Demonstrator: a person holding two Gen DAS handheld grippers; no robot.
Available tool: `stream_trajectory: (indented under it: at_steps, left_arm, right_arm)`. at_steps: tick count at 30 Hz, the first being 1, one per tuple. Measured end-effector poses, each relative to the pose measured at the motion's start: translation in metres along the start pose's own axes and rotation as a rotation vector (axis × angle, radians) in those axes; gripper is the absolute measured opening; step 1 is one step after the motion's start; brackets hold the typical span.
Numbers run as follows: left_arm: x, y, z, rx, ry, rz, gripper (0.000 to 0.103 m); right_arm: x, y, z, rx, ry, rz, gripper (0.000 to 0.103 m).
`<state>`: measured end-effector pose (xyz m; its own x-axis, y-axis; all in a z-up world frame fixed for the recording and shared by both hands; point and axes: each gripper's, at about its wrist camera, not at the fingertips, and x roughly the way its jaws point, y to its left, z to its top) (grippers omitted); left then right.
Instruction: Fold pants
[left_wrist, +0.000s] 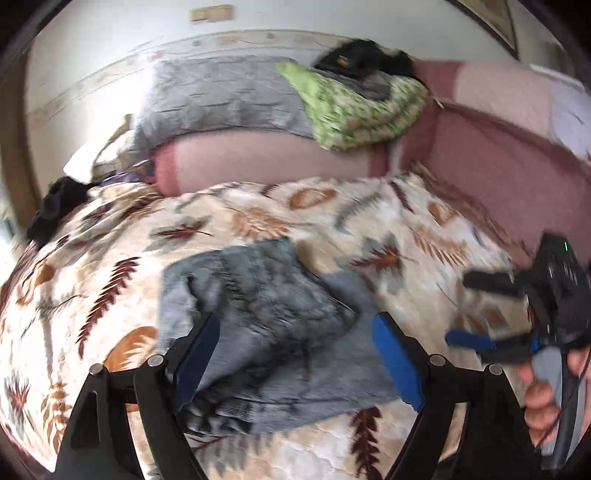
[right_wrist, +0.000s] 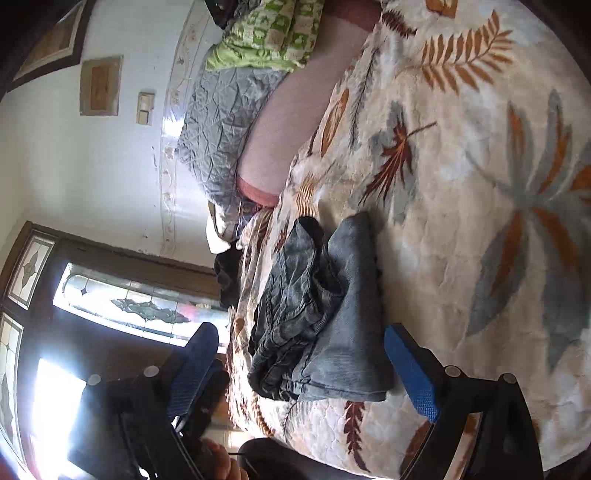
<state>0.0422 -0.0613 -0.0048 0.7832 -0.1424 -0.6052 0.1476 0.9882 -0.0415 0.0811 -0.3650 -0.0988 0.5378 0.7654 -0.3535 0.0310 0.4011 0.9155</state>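
Lying bunched in a loose fold on the leaf-patterned blanket (right_wrist: 461, 206), the grey pants (right_wrist: 321, 314) sit near the bed's edge. Left gripper (left_wrist: 299, 354) hangs over them with jaws spread wide, gripping nothing. Right gripper (right_wrist: 301, 365) likewise stands wide open, its blue pads (right_wrist: 412, 373) clear of the cloth.

Black linkage arms with silver screws, blue ribbed pads on both grippers' jaws, grey handle (left_wrist: 554, 384).
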Motion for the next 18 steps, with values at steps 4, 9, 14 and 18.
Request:
stream_trajectory:
  at_steps: [4, 9, 14, 18]
  left_arm:
    - [0.015, 0.078, 0.007, -0.244, 0.072, 0.051, 0.085]
    - [0.038, 0.131, -0.010, -0.405, 0.111, 0.092, 0.085]
    - [0.054, 0.147, -0.025, -0.453, 0.140, 0.047, 0.085]
    - [0.061, 0.144, -0.030, -0.425, 0.147, 0.012, 0.085]
  right_arm:
    - [0.051, 0.013, -0.012, 0.011, 0.142, -0.023, 0.094]
    - [0.098, 0.026, 0.005, 0.041, 0.180, -0.072, 0.094]
    - [0.131, 0.014, 0.012, 0.114, 0.210, -0.229, 0.093]
    - [0.142, 0.019, 0.015, 0.092, 0.185, -0.281, 0.082]
